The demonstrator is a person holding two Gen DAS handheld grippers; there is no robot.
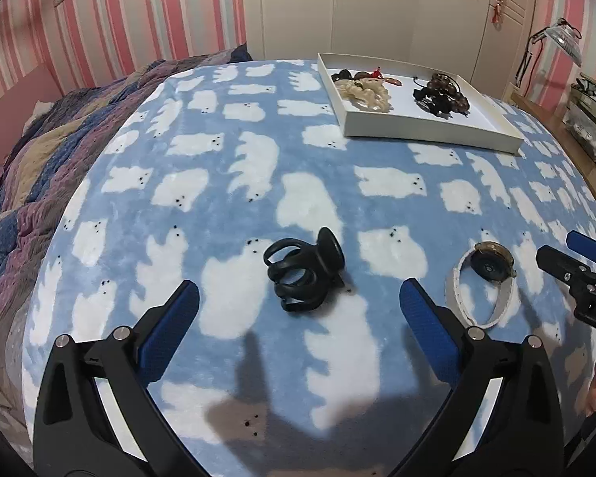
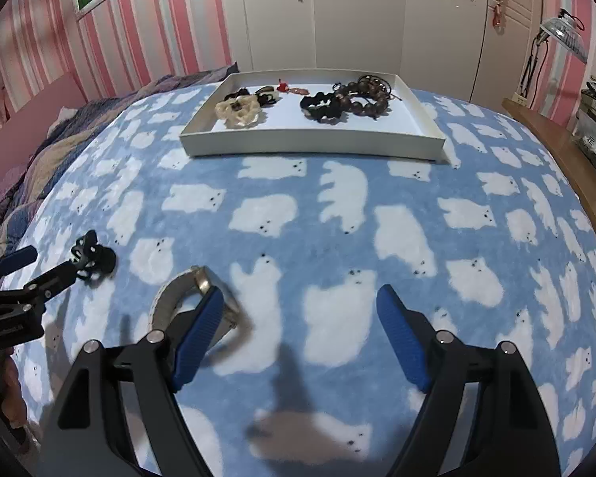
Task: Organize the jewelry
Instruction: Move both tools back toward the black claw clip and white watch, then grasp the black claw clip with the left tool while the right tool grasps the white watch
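Black hair clip [image 1: 302, 274] lies centre frame ahead of the left gripper [image 1: 298, 314], jaws spread, empty. Right gripper [image 2: 300, 318] likewise wide, empty; watch [image 2: 186, 302] beside its left finger.

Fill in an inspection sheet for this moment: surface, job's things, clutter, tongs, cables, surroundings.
Surface: blue blanket with white bears, on a bed.
Job's things: black hair clip and watch loose on blanket; white tray holds beads and hair ties.
Clutter: nothing seen.
Tongs: left tongs open, clip ahead; right tongs open, watch by its left finger.
Cables: nothing seen.
Surroundings: striped wall, wardrobe, lamp, quilt.
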